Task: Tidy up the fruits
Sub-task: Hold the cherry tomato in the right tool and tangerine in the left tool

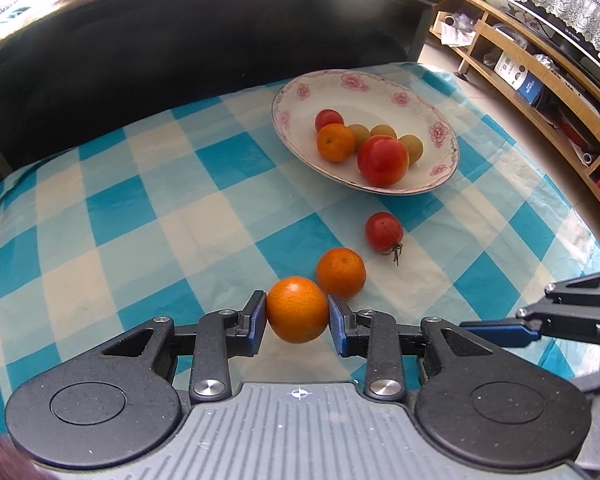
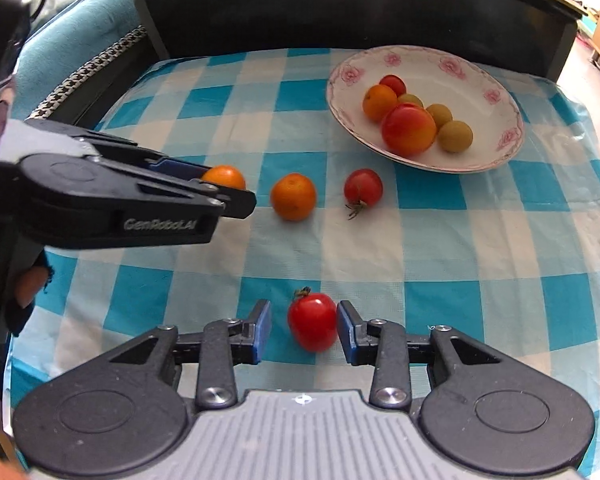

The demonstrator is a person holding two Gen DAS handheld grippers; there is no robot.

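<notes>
Three fruits lie loose and two sit between pads on a bench draped in a blue-and-white checked plastic cloth (image 2: 440, 248).

- Largest on the bench, a shallow white china plate with pink flowers on its rim (image 1: 364, 80) sits at the far side, already carrying six pieces: a big red-and-yellow tomato, an orange mandarin, a small red tomato and three small tan-green round fruits.
- Left hand-held gripper (image 1: 297, 316): blue pads pressed to either side of a round orange mandarin with glossy, dimpled peel (image 1: 297, 310), low at the cloth. Firm skin, light, likely to tolerate a squeeze across its middle; whether it is lifted cannot be told.
- Right hand-held gripper (image 2: 303, 328): jaws partly apart around a small glossy red tomato with a dried green stem (image 2: 313, 322); the right pad is at the skin, the left pad stands clear. Thin-skinned, soft and slick, so it probably needs a gentle pinch at its widest part, away from the stem.
- Second orange mandarin (image 1: 341, 273) rests just beyond the held one, nearly touching it.
- Another small red stemmed tomato (image 1: 384, 232) lies on the cloth between that mandarin and the plate.
</notes>
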